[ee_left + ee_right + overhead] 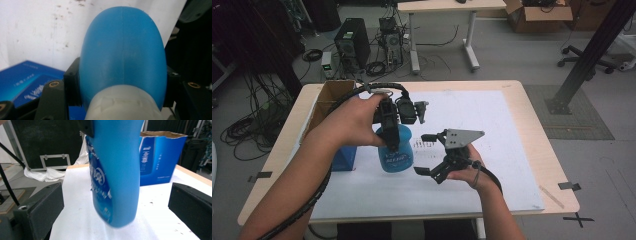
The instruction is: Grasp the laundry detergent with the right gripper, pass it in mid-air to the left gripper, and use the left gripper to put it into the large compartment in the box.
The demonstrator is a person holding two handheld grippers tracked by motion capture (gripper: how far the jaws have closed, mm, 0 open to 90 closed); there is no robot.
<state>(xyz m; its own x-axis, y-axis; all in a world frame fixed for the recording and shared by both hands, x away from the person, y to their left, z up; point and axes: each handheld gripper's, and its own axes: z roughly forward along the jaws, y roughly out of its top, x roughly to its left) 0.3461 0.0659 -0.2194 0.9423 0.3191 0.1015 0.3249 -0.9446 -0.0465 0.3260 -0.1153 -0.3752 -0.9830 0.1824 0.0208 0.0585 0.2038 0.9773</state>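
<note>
Two jaws of my left gripper [391, 145] are clamping the blue bottle [396, 150] | my right gripper [430, 152] is gaping beside it

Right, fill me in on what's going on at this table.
A person is working with a two-jaw gripper in each hand over a white sheet on the table. The left gripper is shut on a blue bottle, clamping it near its top and holding it upright beside an open blue box. The right gripper is open, its jaws spread wide either side of the bottle's lower body without touching it. It looks like the right one is lining up to take the bottle.
</note>
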